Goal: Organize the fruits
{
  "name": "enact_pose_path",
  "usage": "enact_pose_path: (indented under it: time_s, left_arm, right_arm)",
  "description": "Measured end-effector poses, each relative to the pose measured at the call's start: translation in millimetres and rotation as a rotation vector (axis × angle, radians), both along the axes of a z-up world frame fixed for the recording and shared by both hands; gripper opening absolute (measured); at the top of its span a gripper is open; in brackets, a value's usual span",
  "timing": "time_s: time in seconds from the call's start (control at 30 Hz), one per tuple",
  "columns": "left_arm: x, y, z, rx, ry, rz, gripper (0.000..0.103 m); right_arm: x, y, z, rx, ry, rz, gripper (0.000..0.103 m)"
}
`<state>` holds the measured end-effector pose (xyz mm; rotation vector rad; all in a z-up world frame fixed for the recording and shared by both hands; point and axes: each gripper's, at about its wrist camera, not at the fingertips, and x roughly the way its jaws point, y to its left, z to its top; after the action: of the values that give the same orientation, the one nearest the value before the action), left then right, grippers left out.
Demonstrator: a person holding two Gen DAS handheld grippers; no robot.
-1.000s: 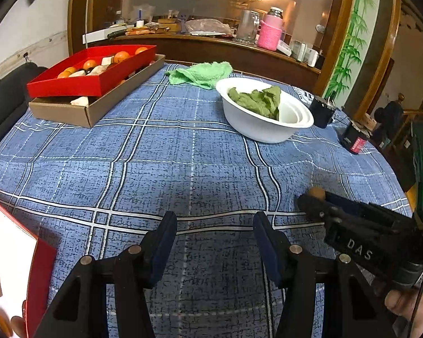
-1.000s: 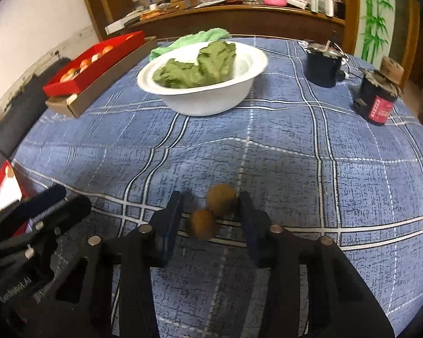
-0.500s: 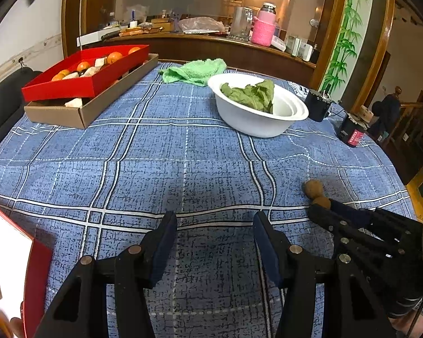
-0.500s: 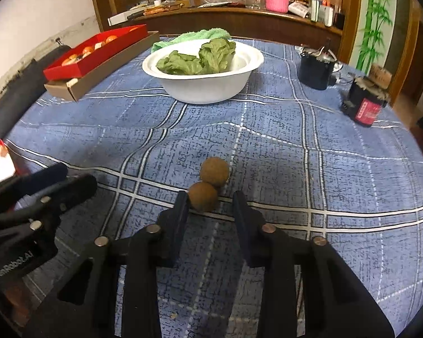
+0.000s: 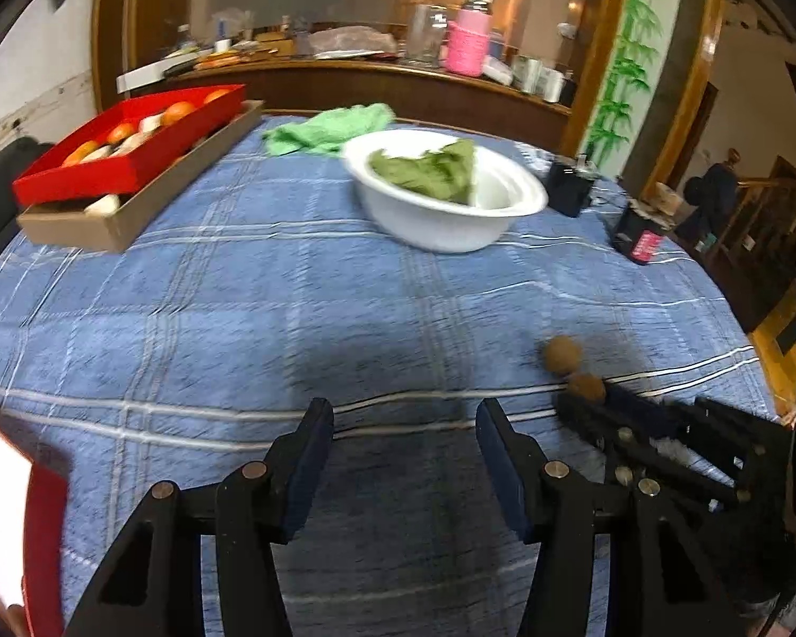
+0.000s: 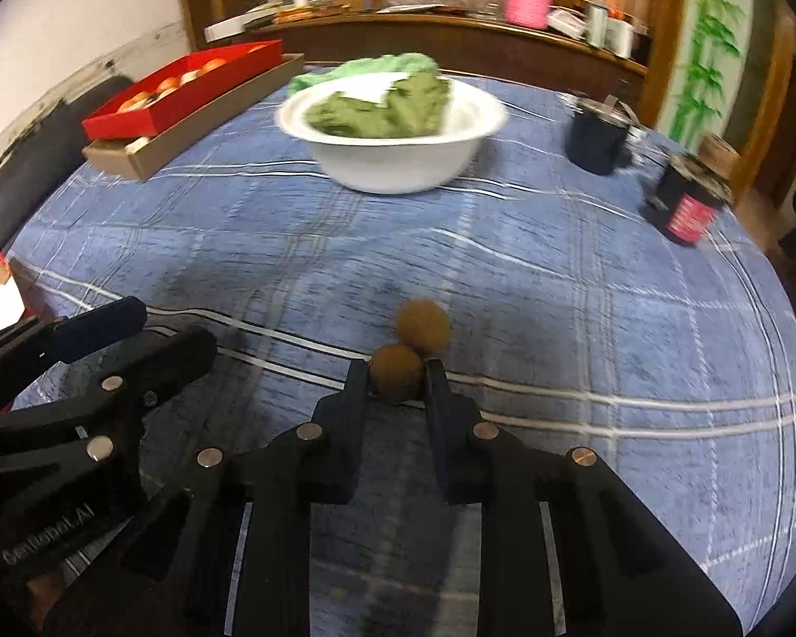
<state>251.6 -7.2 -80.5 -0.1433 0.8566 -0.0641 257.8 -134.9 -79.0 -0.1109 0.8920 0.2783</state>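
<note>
Two brown kiwis lie touching on the blue plaid tablecloth. My right gripper (image 6: pixel 396 371) has its fingertips closed around the near kiwi (image 6: pixel 396 376); the far kiwi (image 6: pixel 423 330) sits just beyond it. In the left wrist view both kiwis show at the right, the near kiwi (image 5: pixel 586 387) at the right gripper's tips and the far kiwi (image 5: pixel 562 354) beside it. My left gripper (image 5: pixel 404 424) is open and empty over bare cloth. A red tray (image 5: pixel 127 159) with oranges rests on a cardboard box at the far left.
A white bowl (image 6: pixel 392 159) holding green leaves stands mid-table, a green cloth (image 5: pixel 329 127) behind it. A black cup (image 6: pixel 597 140) and a dark can (image 6: pixel 687 207) stand at the right. A red-edged box (image 5: pixel 42 541) lies near left. A cluttered sideboard runs behind.
My right gripper has pulled back and narrowed its jaws from wide around both kiwis to closed on the near one. My left gripper stays open and has shifted slightly.
</note>
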Motion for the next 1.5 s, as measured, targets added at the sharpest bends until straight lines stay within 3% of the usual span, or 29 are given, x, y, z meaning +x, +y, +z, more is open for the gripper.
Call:
enact_pose_path:
  time_s: [0.1, 0.3, 0.33, 0.4, 0.47, 0.6, 0.8, 1.1, 1.5]
  left_arm:
    - [17, -25, -1, -0.02, 0.008, -0.059, 0.054]
    - [47, -69, -12, 0.024, 0.02, -0.107, 0.051]
    - [52, -75, -14, 0.04, 0.025, -0.105, 0.049]
    - [58, -83, -16, 0.07, 0.036, -0.102, 0.03]
    - [61, -86, -16, 0.074, 0.037, -0.102, 0.021]
    - [55, -80, -15, 0.058, 0.04, -0.117, 0.021]
    - [-1, -64, -4, 0.096, 0.024, -0.095, 0.021]
    - [-104, -46, 16, 0.124, 0.019, -0.045, 0.021]
    - [-178, -8, 38, 0.11, -0.019, -0.005, 0.021]
  right_arm:
    - [-10, -20, 1, 0.014, 0.002, -0.034, 0.019]
    - [-29, -76, 6, 0.085, -0.017, -0.158, 0.019]
    - [-30, -81, 8, 0.096, -0.026, -0.167, 0.019]
    - [-30, -85, 11, 0.117, -0.04, -0.174, 0.019]
    - [-31, -86, 12, 0.12, -0.048, -0.167, 0.019]
    - [-32, -88, 12, 0.12, -0.054, -0.165, 0.019]
    - [-37, -77, 11, 0.109, -0.032, -0.158, 0.019]
    - [-112, -38, 22, 0.1, -0.033, -0.147, 0.019]
    - [-175, -9, 35, 0.068, -0.063, -0.198, 0.019]
